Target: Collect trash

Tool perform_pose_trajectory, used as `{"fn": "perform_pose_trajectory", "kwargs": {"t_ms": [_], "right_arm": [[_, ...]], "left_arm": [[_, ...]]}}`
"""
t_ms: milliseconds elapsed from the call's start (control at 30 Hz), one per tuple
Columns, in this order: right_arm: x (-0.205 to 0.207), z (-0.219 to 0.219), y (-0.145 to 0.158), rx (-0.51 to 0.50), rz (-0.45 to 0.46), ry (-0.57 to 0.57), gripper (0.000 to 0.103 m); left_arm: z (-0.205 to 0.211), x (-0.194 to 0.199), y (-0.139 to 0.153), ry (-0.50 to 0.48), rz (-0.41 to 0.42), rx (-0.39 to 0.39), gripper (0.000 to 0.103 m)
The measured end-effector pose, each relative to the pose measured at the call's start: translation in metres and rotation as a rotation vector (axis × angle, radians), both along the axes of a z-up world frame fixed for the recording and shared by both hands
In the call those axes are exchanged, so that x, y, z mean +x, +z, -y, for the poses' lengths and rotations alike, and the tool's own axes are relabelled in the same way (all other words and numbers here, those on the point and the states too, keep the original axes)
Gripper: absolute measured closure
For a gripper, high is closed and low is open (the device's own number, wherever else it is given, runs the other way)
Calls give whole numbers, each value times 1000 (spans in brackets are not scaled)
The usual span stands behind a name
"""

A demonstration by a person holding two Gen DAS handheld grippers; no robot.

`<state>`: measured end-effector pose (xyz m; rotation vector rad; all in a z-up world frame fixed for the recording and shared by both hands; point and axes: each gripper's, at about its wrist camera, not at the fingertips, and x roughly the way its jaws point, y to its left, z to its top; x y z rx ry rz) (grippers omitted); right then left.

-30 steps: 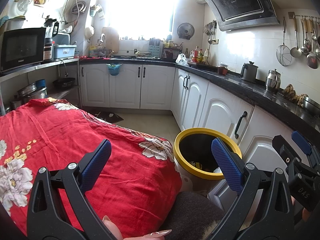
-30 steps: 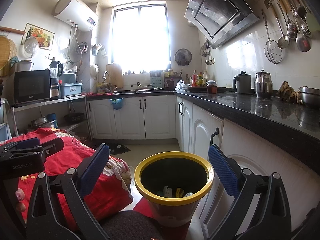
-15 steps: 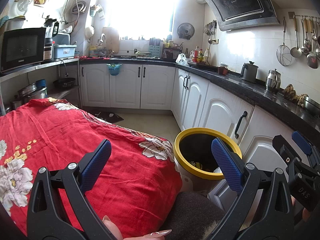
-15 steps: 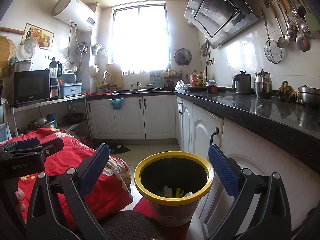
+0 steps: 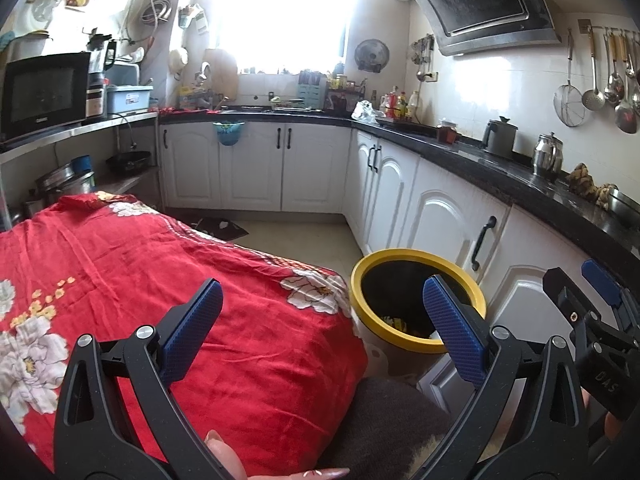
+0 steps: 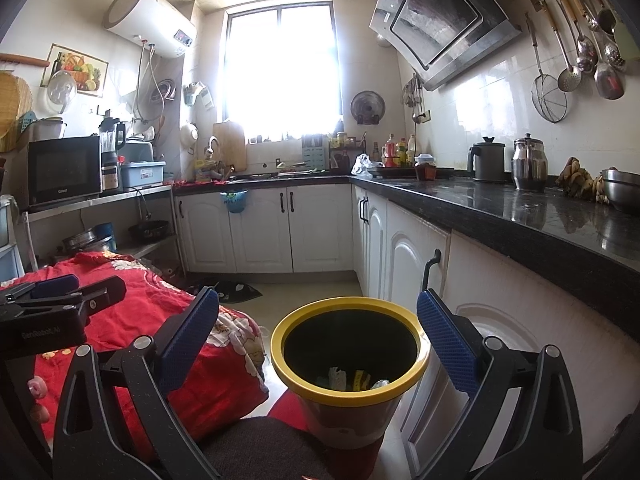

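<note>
Nearest to me, my left gripper (image 5: pixel 322 320) has its blue-padded fingers spread wide with nothing between them, and my right gripper (image 6: pixel 318 330) is released just the same, empty. At the bottom edge of the left view a couple of my fingertips (image 5: pixel 224 454) poke in, mostly cut off by the frame. Below both tools sits a dark fuzzy cushion (image 6: pixel 264 448) whose shape I can only partly see.

To my left the red floral cloth (image 5: pixel 140 280) drapes over something it hides completely. The right view catches my left gripper (image 6: pixel 56 312) side-on above that cloth.

Just beyond the cloth's corner, on the floor against the white cabinets (image 6: pixel 404 256), stands the yellow-rimmed bin (image 6: pixel 348 360). Deep inside lies the trash (image 6: pixel 352 378): whitish and yellow scraps, too dim and small to name. In the left view my own right finger covers part of the bin (image 5: pixel 368 280), and the right gripper (image 5: pixel 592 320) shows at the frame edge, partly cut off.

Farther on, the black countertop (image 6: pixel 500 204) carries a dark kettle (image 6: pixel 488 159), a steel pot (image 6: pixel 529 166) and a bowl cut by the frame. The window (image 6: pixel 282 72) at the back glares so brightly that nothing outside is readable
</note>
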<state>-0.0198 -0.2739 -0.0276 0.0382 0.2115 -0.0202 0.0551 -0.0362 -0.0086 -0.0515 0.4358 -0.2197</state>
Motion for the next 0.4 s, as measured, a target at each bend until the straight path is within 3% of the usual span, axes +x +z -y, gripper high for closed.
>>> {"fn": "perform_pose_trajectory", "kwargs": {"t_ms": [200, 300, 400], "right_arm": [[14, -25, 3, 3, -59, 102, 6], [28, -77, 8, -28, -92, 266, 6], [42, -173, 8, -28, -183, 565, 6]], "left_arm": [[-41, -2, 1, 75, -85, -40, 11], [-102, -11, 1, 230, -133, -36, 11], [-208, -40, -3, 560, -169, -12, 11]]}}
